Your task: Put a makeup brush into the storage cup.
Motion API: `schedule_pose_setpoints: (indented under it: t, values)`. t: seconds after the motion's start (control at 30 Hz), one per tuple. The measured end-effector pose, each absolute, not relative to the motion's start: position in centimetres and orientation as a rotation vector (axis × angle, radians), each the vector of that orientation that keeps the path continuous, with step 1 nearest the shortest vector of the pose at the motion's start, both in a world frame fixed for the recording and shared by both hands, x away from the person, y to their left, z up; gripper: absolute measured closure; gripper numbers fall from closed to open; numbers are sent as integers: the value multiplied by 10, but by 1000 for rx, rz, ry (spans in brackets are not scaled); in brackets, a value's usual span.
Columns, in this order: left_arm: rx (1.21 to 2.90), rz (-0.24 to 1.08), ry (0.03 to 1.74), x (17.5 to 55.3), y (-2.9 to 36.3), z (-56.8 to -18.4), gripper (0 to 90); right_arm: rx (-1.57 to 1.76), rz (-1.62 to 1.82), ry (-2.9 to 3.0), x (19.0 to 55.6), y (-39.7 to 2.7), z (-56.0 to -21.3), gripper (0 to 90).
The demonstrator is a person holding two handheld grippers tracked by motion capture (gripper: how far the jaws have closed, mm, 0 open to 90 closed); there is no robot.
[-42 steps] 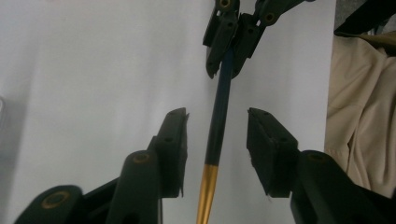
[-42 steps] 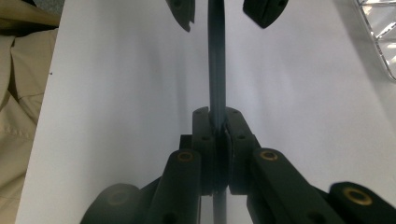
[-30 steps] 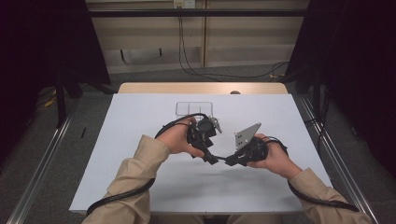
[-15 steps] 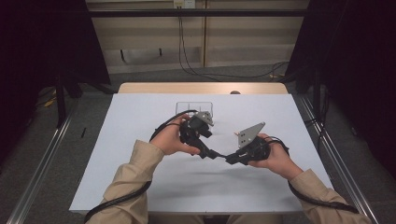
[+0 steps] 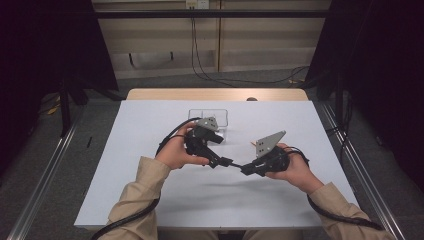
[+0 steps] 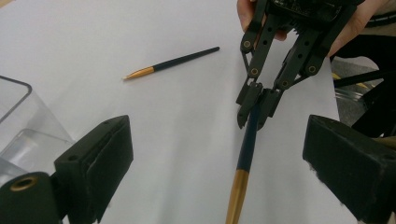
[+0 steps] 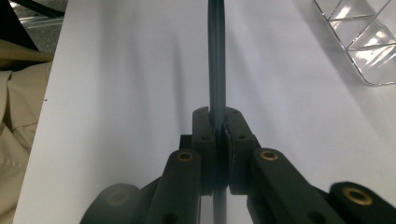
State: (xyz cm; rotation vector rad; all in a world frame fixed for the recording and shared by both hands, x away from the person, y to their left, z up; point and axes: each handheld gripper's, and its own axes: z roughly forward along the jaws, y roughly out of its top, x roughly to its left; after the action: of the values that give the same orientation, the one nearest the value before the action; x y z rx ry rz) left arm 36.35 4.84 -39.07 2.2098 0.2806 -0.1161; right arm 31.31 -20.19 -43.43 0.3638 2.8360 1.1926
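The right tongs (image 6: 254, 109) are clamped on a dark pen (image 6: 245, 154). It points straight between the left tongs (image 5: 220, 161), which have just been opening, nothing pinched. Another pen (image 6: 170, 62) lies on the table (image 5: 150, 125).

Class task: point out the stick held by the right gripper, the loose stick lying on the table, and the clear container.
held stick (image 6: 246, 149), left gripper view, dark shaft.
loose stick (image 6: 182, 59), left gripper view, dark shaft.
clear container (image 5: 221, 114), high view, far rim.
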Motion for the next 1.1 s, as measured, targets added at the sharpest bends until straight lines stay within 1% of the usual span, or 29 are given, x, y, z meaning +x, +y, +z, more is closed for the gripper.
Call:
schedule_pose_setpoints:
  t: [0.47,1.1]
  values:
    - [2177,-99,316,365,60,-399,80,394,1254,2789,314,-202,-436,848]
    - [2105,-87,355,368,64,-398,80,498,1498,2632,311,-211,-436,848]
